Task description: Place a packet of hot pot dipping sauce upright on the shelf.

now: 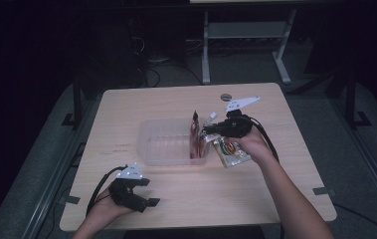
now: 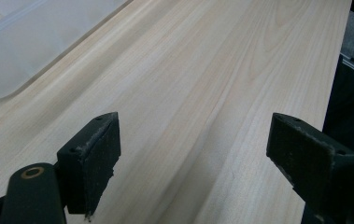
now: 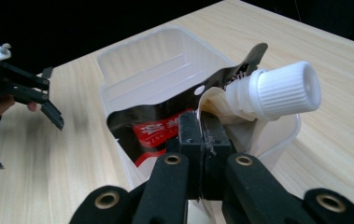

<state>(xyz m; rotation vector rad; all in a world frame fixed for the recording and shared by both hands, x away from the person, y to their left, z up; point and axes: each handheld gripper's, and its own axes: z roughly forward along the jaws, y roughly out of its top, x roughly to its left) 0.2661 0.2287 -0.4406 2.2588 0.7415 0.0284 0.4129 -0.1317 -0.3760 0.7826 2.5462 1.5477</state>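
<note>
My right gripper (image 3: 204, 135) is shut on the upper edge of a red-and-black spout pouch (image 3: 165, 122), just beside its white screw cap (image 3: 277, 91). The pouch (image 1: 195, 133) hangs upright with its lower part inside the right end of a clear plastic bin (image 1: 166, 142). Seen from above, the right gripper (image 1: 209, 130) sits at the bin's right wall. My left gripper (image 1: 148, 192) rests low near the table's front left, open, with nothing between its jaws (image 2: 193, 154) but bare wood. The bin (image 3: 132, 60) holds nothing else that I can see.
A colourful flat packet (image 1: 231, 152) lies on the table right of the bin, under the right hand. A small round dark disc (image 1: 226, 97) sits near the far edge. The wooden table (image 1: 275, 189) has free room at its front and left.
</note>
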